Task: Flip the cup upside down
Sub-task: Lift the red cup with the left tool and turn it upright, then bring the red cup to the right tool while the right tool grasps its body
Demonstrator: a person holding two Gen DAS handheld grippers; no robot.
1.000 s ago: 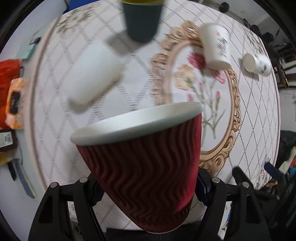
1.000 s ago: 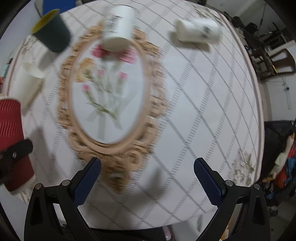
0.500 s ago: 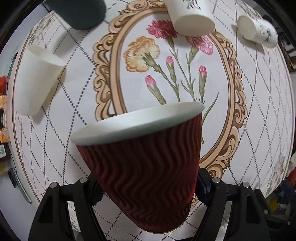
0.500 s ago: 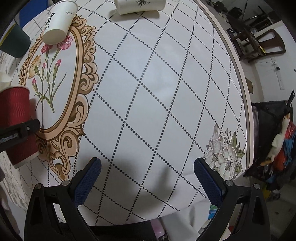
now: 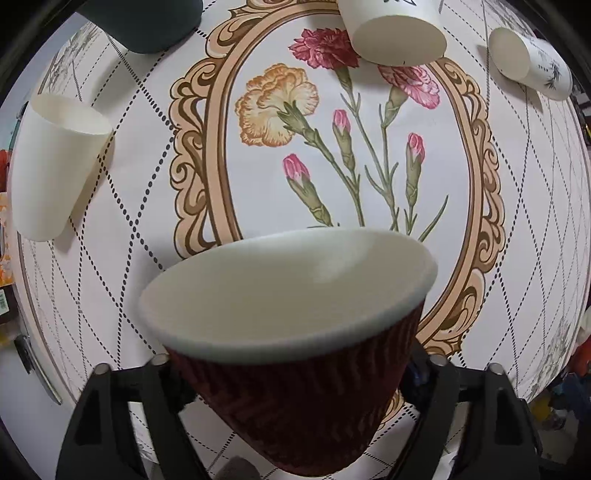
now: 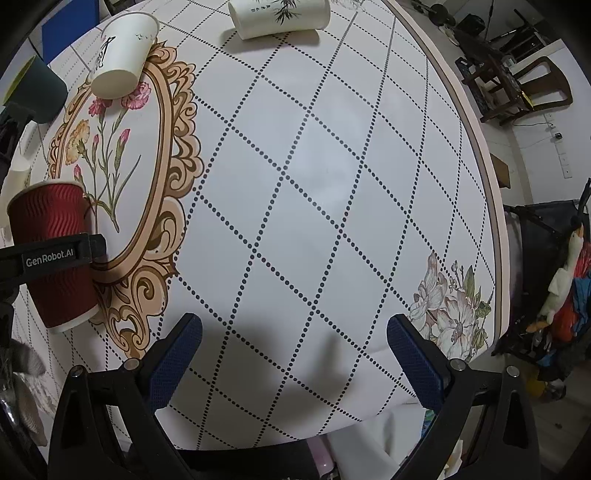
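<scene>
My left gripper [image 5: 295,373] has its fingers [image 5: 122,406] clamped on the red cup [image 5: 295,391], one on either side of its ribbed wall. In the left wrist view the cup's wide white end [image 5: 288,288] faces forward and up toward the camera, and the body tapers down between the fingers. In the right wrist view the same red cup [image 6: 55,254] sits at the far left with a black finger [image 6: 51,254] across its middle; its white-rimmed end points down, close to the bench [image 6: 332,184], though I cannot tell whether it touches.

My right gripper [image 6: 294,363] hovers over the bench with its blue-padded fingers [image 6: 173,362] wide apart and nothing between them.

The bench wears a white cloth with a dotted diamond grid and an oval gilt frame [image 5: 192,155] of printed carnations. From left to right in the left wrist view: a plain white cup [image 5: 55,166] lying on its side, a dark green cup [image 5: 147,22] at the top edge, a printed white cup [image 5: 395,33] on the frame's upper rim, and another printed cup [image 5: 528,62] lying on its side at the far right.

Between the frame and the bench's right edge [image 6: 480,177] the cloth is bare apart from a printed flower cluster [image 6: 447,302]. Beyond that edge stand wooden chairs [image 6: 517,77] and a dark rack with bright clutter [image 6: 554,280].
</scene>
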